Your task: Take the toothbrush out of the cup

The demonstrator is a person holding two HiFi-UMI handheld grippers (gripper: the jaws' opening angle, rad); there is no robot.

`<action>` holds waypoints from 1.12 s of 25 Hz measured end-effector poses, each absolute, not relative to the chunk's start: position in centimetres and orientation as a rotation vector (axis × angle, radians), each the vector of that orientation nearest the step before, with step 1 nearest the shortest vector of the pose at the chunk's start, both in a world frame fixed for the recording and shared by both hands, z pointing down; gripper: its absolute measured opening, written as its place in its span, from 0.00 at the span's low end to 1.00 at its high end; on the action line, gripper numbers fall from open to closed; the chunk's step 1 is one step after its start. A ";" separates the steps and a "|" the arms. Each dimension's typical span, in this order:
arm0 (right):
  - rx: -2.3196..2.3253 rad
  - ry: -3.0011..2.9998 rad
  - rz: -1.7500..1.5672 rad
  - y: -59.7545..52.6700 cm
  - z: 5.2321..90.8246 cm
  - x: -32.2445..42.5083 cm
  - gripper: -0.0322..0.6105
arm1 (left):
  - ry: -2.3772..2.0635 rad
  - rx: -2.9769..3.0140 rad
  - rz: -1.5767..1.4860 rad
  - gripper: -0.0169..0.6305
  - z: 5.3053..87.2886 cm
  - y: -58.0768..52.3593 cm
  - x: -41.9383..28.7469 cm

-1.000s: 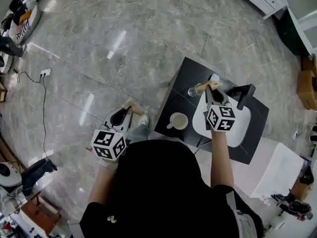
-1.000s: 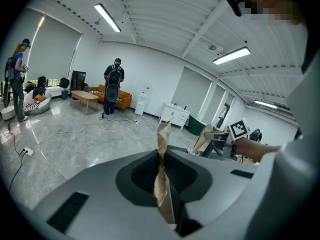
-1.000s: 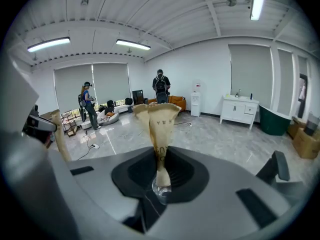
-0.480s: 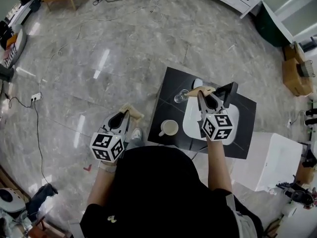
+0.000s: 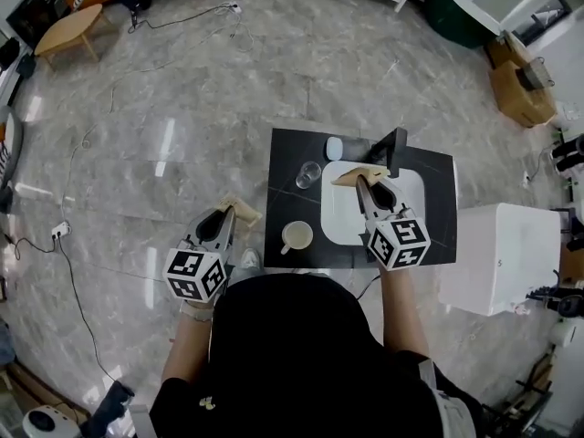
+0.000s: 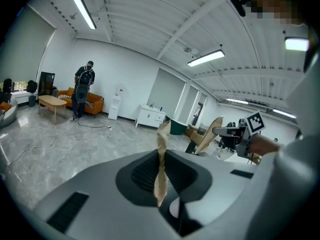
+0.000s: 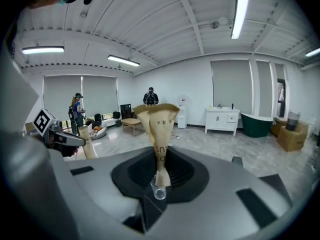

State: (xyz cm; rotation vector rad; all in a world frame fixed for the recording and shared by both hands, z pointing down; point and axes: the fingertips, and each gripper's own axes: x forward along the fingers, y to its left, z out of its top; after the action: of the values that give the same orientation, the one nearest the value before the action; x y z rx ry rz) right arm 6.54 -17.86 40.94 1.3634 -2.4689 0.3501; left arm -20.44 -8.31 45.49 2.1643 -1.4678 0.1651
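The left gripper (image 5: 239, 211), held out over the floor just left of the table, has its tan-taped jaws pressed together with nothing between them. The right gripper (image 5: 359, 177) is likewise closed, with nothing visible between its pads, and its tips hang above the far edge of a white tray (image 5: 339, 222) on a small black table (image 5: 438, 203). The toothbrush cannot be made out in any view. On the table's left side stand a white mug (image 5: 297, 236) at the near corner, a clear glass (image 5: 308, 173) beyond it just beside the tray, and a grey cup (image 5: 335, 148) at the far edge. A white box (image 5: 497, 258) sits right of the table. All around is glossy grey stone floor (image 5: 182, 108), with a wooden coffee table (image 5: 68, 30) far left and cardboard boxes (image 5: 522, 85) far right.
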 end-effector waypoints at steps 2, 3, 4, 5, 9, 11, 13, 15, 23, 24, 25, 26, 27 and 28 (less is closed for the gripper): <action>1.400 -2.448 0.362 -17.1 41.2 7.9 0.14 | -1.435 2.187 0.175 0.10 45.5 -8.7 -19.4; 1.418 -2.438 0.369 -16.7 41.4 8.5 0.14 | -1.417 2.199 0.181 0.10 45.6 -9.0 -18.9; 1.438 -2.426 0.377 -16.3 41.5 9.2 0.14 | -1.398 2.211 0.189 0.10 45.7 -9.3 -18.3; 1.459 -2.413 0.386 -16.0 41.7 9.9 0.14 | -1.378 2.224 0.198 0.10 45.7 -9.6 -17.7; 1.548 -2.354 0.421 -14.4 42.4 12.9 0.14 | -1.289 2.281 0.232 0.10 45.8 -10.8 -14.9; 1.595 -2.323 0.439 -13.5 42.7 14.4 0.14 | -1.244 2.311 0.250 0.10 45.9 -11.4 -13.4; 1.641 -2.292 0.458 -12.6 43.0 15.9 0.14 | -1.205 2.337 0.269 0.10 46.0 -12.0 -12.1; 1.686 -2.259 0.477 -11.6 43.3 17.4 0.14 | -1.167 2.360 0.281 0.10 46.0 -12.6 -10.7; 1.849 -2.125 0.569 -6.9 45.4 22.1 0.14 | -0.985 2.458 0.322 0.10 46.2 -13.2 -5.3; 1.868 -2.110 0.581 -6.3 45.6 22.4 0.14 | -0.967 2.466 0.329 0.10 46.2 -13.2 -4.9; 1.888 -2.097 0.593 -5.7 45.8 22.7 0.14 | -0.949 2.472 0.335 0.10 46.3 -13.1 -4.5; 1.906 -2.086 0.604 -5.1 46.0 22.9 0.14 | -0.934 2.479 0.341 0.10 46.3 -13.0 -4.2; 1.921 -2.078 0.614 -4.5 46.1 23.1 0.14 | -0.922 2.485 0.345 0.10 46.3 -13.0 -3.9; 1.935 -2.072 0.622 -4.0 46.2 23.3 0.14 | -0.913 2.490 0.349 0.10 46.3 -12.9 -3.6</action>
State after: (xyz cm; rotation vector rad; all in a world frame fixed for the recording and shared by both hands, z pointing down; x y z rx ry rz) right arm 23.27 -4.02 46.20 1.9346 -2.0722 0.6219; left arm -3.61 -12.85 46.29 2.4902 -0.9128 0.3488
